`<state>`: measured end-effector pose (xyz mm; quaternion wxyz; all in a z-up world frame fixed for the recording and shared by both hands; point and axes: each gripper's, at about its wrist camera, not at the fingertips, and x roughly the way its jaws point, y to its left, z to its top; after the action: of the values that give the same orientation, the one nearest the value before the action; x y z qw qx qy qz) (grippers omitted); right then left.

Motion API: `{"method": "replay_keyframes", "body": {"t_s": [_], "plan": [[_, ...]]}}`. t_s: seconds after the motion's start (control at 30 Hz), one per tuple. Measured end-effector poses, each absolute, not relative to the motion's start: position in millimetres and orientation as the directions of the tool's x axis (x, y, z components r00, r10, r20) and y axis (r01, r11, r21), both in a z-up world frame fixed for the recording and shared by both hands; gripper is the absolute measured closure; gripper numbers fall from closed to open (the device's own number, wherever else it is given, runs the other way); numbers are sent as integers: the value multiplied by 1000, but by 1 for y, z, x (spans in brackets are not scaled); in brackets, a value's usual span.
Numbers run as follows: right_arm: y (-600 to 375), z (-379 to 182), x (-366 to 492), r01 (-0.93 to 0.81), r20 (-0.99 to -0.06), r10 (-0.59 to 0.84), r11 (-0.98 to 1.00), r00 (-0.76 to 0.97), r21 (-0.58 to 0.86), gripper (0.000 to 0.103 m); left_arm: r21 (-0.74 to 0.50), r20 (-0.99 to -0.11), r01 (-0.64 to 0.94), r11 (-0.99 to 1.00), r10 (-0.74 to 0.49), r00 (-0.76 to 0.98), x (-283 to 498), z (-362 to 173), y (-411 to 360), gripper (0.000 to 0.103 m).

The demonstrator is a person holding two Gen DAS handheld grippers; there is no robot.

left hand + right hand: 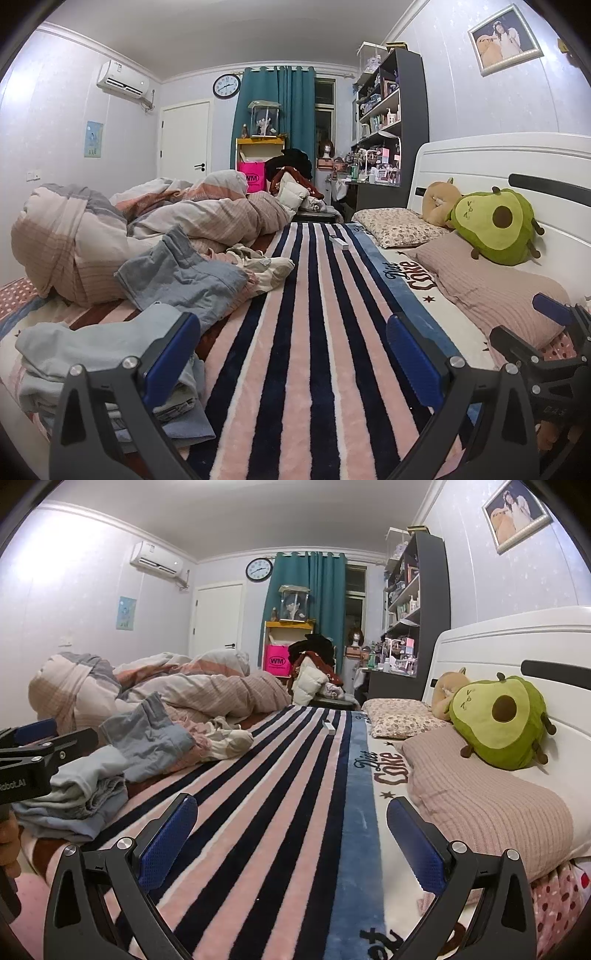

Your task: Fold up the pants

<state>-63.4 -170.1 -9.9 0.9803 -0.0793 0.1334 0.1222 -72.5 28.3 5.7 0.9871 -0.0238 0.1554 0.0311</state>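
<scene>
Crumpled blue-grey pants (pixel 181 273) lie on the striped blanket (pixel 306 332) at the left, also in the right wrist view (pixel 147 734). A stack of folded pale-blue clothes (pixel 92 354) sits nearer, at the left (pixel 81 794). My left gripper (pixel 291 354) is open and empty over the blanket, its left finger beside the stack. My right gripper (pixel 291 834) is open and empty over the blanket, further right. Each gripper shows at the edge of the other's view: the right one (pixel 532 332) and the left one (pixel 44 738).
A bunched striped duvet (pixel 110 229) lies behind the pants. Cream socks (pixel 266 266) lie beside them. A small white object (pixel 340 242) lies on the blanket. Pillows (pixel 487 280), an avocado plush (pixel 498 225) and the white headboard (pixel 517 158) are at the right.
</scene>
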Motion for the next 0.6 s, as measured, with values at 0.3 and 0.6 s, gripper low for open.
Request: {"method": "replay_keyframes", "body": {"t_s": [0.3, 0.6], "plan": [[-170, -10, -63, -262, -282, 220, 958, 934, -120, 1, -35, -310, -69, 997, 55, 949, -73, 5, 28, 3], [-171, -10, -63, -263, -281, 221, 957, 934, -122, 1, -35, -310, -68, 997, 54, 949, -73, 5, 28, 3]]}}
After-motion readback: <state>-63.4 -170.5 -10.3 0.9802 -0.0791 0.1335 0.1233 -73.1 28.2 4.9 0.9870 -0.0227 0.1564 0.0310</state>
